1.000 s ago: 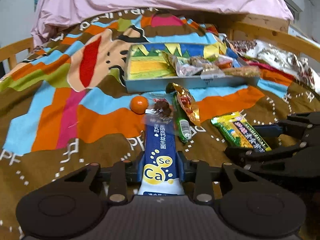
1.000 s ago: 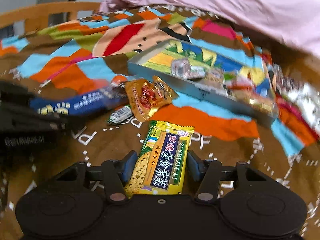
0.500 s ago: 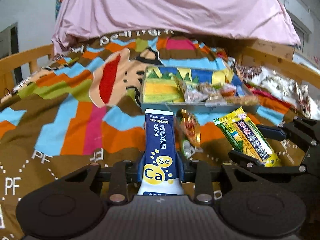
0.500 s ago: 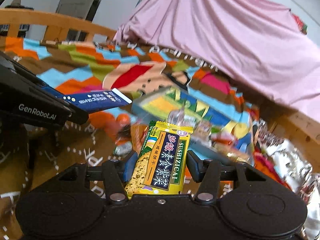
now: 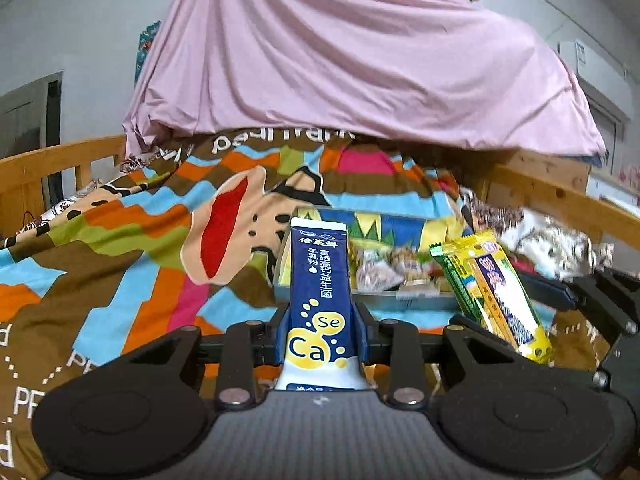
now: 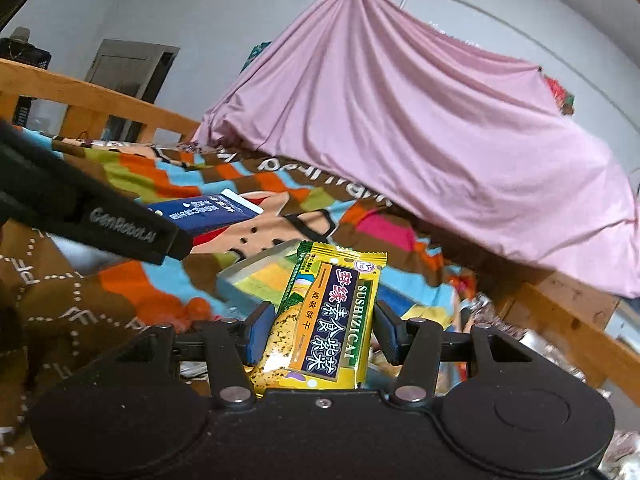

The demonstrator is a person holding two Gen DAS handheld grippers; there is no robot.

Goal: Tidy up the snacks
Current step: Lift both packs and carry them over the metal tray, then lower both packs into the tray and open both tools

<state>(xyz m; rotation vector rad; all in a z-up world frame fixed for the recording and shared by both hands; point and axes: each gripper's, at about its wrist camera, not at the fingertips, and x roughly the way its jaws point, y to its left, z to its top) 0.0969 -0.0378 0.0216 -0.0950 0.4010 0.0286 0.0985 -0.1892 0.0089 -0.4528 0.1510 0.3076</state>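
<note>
Two claws clamp glossy packets: left claw (image 5: 320, 330) a slim blue sachet (image 5: 319, 280); right claw (image 6: 320, 334) a crinkly yellow wrapper (image 6: 324, 320).

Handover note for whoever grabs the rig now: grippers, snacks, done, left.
Left gripper: shut on the blue sachet, held off the blanket.
Right gripper: shut on the yellow seaweed cracker pack, also in the air.
Tray: on the patterned blanket ahead of both grippers, already holding several wrapped snacks.
Done: both packs picked up.
Left: set both packs in the tray. Any loose snacks on the blanket are hidden below the grippers in these views, so check there afterwards.
</note>
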